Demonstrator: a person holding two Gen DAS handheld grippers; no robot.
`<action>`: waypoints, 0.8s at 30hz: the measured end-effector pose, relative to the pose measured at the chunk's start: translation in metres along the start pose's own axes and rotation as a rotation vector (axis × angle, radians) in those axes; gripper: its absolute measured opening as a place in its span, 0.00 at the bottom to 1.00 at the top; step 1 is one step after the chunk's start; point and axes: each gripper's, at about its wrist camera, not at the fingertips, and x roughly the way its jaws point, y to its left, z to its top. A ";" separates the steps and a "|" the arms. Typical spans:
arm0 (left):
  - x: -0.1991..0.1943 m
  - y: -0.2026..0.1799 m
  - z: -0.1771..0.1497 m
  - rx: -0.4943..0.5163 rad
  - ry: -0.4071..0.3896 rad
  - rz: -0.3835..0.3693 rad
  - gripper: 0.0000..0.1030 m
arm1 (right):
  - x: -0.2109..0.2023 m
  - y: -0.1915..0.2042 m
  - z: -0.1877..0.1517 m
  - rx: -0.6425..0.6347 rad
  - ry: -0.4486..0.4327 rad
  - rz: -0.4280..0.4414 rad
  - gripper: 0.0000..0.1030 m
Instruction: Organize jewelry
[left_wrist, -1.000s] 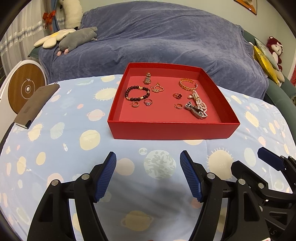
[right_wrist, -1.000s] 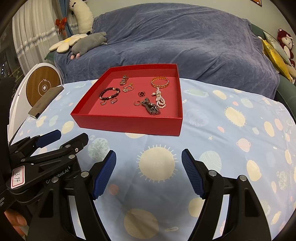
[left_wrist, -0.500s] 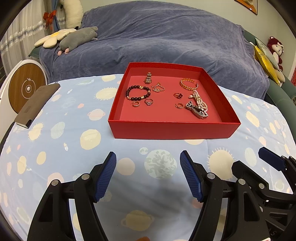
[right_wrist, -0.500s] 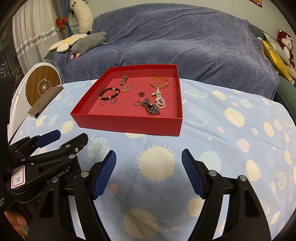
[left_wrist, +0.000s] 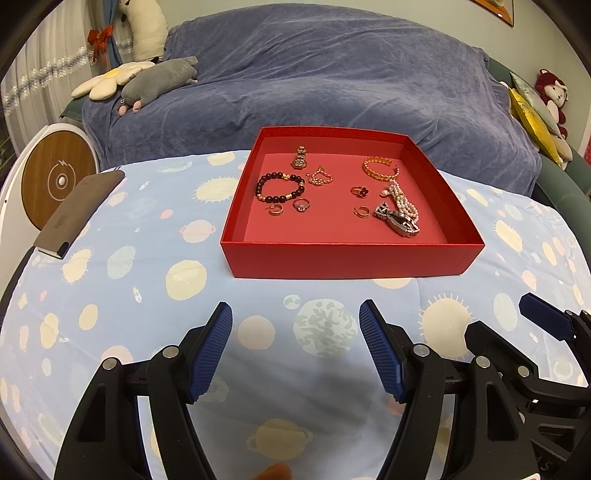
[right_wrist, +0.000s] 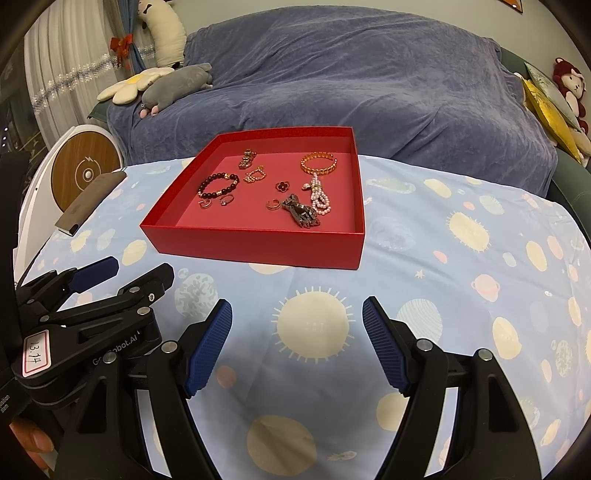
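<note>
Red card forms the shallow box (left_wrist: 351, 258), which sits on the counter (left_wrist: 122, 295) under a pale blue cloth printed with suns and planets. Inside the box lie a dark bead bracelet (left_wrist: 280, 187), a gold bangle (left_wrist: 380, 168), a pearl strand (left_wrist: 404, 201), a dark metal watchband (left_wrist: 397, 221) and several small rings. Near the box's front wall, both the left tongs (left_wrist: 295, 349) and the right tongs (right_wrist: 297, 347) gape wide, holding nothing.
</note>
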 end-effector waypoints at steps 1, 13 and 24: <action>0.000 0.000 0.000 0.001 -0.002 0.003 0.67 | 0.000 0.000 0.000 0.002 0.000 0.001 0.69; -0.001 0.001 0.001 -0.002 0.001 0.010 0.68 | 0.000 -0.001 0.000 0.002 0.002 0.001 0.69; 0.000 -0.001 -0.001 0.014 -0.007 0.021 0.70 | 0.000 -0.002 0.000 0.000 0.001 0.001 0.69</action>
